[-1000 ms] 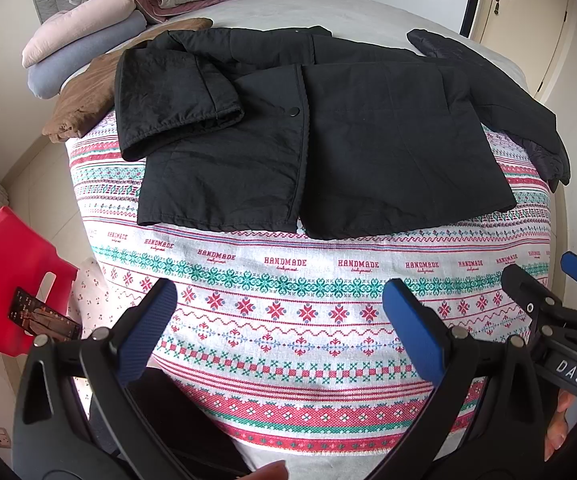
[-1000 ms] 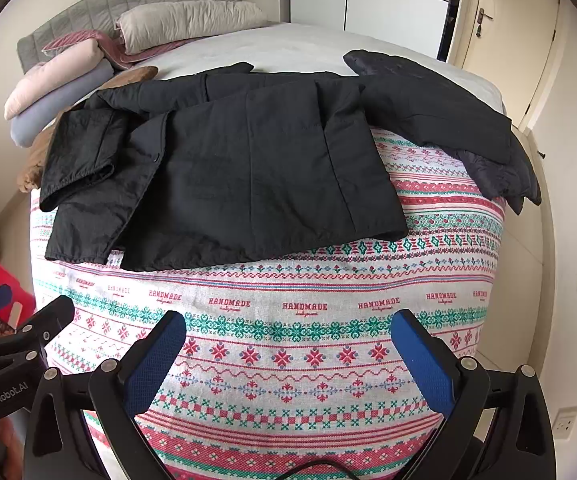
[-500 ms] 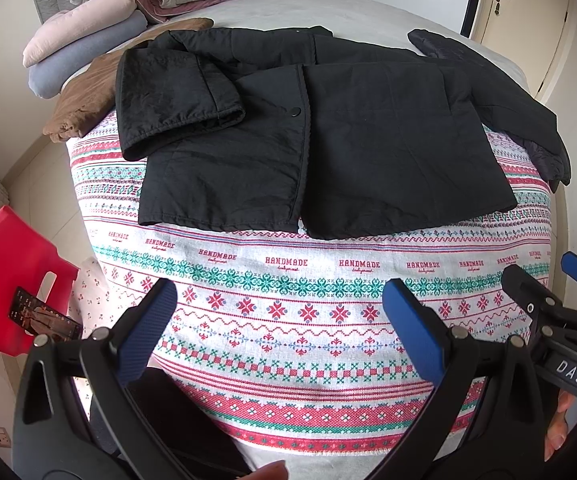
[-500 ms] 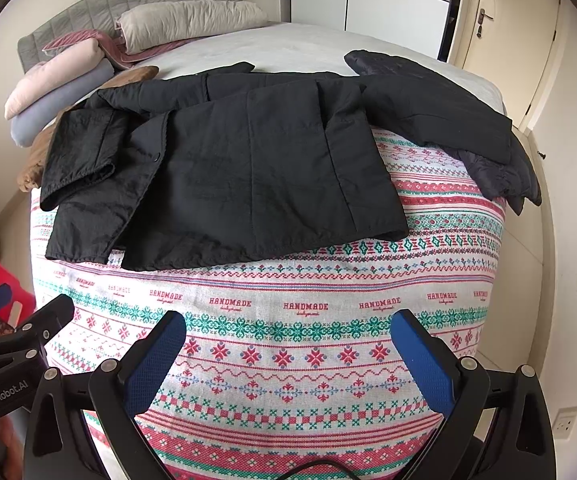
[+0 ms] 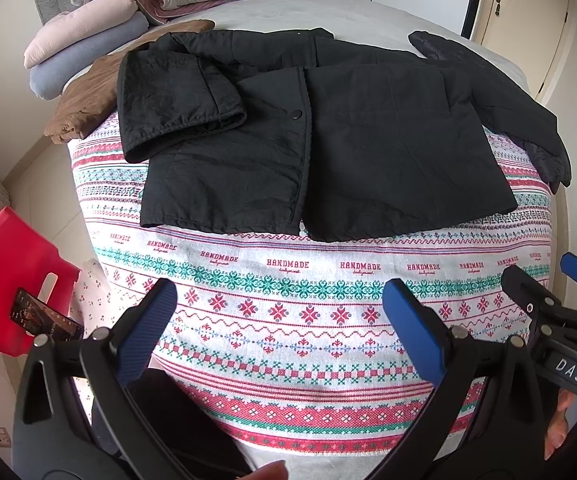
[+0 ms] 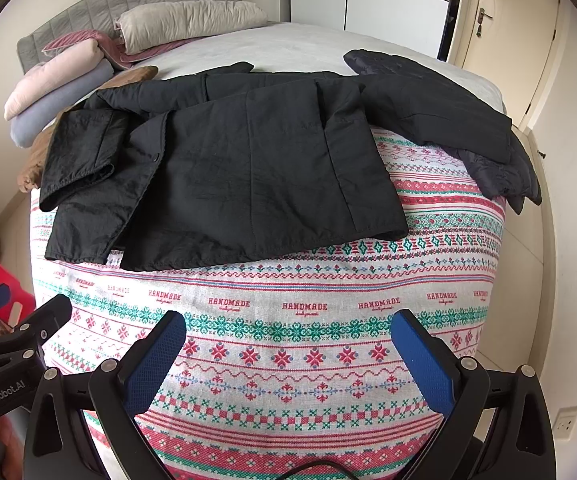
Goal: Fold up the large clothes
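Ahead, the black jacket [image 5: 328, 136] lay flat, well apart from left gripper [image 5: 278, 316] and right gripper [image 6: 288, 344], both spread wide, holding nothing.

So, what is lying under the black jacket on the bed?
The black jacket rests on the patterned HANDMADE blanket; its left shoulder overlaps a brown garment. Whether anything else is hidden beneath cannot be seen.

The jacket [image 5: 328, 148] is lying flat on the blanket [image 5: 288, 320] across the bed, one sleeve [image 5: 176, 100] folded over its left side. Another garment [image 6: 448, 112] is sitting right of it, pillows [image 6: 192, 24] stacking up behind.
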The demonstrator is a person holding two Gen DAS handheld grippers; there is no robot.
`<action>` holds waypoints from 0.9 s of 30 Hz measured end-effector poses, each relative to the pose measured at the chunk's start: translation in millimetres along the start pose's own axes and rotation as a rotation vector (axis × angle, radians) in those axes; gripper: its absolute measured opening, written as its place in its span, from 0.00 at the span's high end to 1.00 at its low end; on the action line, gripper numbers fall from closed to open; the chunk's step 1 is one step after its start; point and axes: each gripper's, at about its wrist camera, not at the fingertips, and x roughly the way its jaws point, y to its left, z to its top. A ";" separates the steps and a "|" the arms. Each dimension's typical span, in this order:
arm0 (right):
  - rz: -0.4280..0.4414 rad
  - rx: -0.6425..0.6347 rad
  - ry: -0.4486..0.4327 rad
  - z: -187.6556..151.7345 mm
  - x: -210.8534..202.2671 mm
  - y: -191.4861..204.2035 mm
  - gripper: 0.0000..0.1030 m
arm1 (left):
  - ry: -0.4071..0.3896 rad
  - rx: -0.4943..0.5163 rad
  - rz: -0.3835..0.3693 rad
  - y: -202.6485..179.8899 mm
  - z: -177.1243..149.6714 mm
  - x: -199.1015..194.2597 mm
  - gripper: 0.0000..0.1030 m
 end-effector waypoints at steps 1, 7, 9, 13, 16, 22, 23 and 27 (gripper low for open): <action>0.001 0.000 0.000 0.3 0.0 -0.2 0.00 | -0.002 -0.001 0.002 0.6 0.9 -0.1 0.01; -0.011 -0.007 -0.005 5.8 0.9 -4.0 0.00 | -0.019 -0.002 0.031 6.3 9.0 -2.5 0.01; -0.013 -0.014 -0.008 8.8 0.5 -5.1 0.00 | -0.026 -0.001 0.036 10.6 12.8 -4.5 0.01; -0.006 -0.048 -0.012 18.2 -0.7 -9.9 0.00 | -0.068 0.017 0.078 27.0 25.9 -11.7 0.01; -0.006 -0.094 -0.018 27.3 -1.1 -17.6 0.00 | -0.145 0.076 0.124 41.6 36.6 -18.1 0.01; 0.101 -0.187 -0.022 46.3 11.5 -41.4 0.00 | -0.125 0.138 0.055 89.3 62.0 -2.5 0.01; 0.135 -0.193 -0.017 49.5 16.1 -46.8 0.00 | -0.109 0.130 0.007 100.3 66.9 4.2 0.01; 0.303 -0.124 0.052 66.9 42.8 -78.7 0.00 | 0.010 0.037 -0.166 153.4 83.9 45.1 0.01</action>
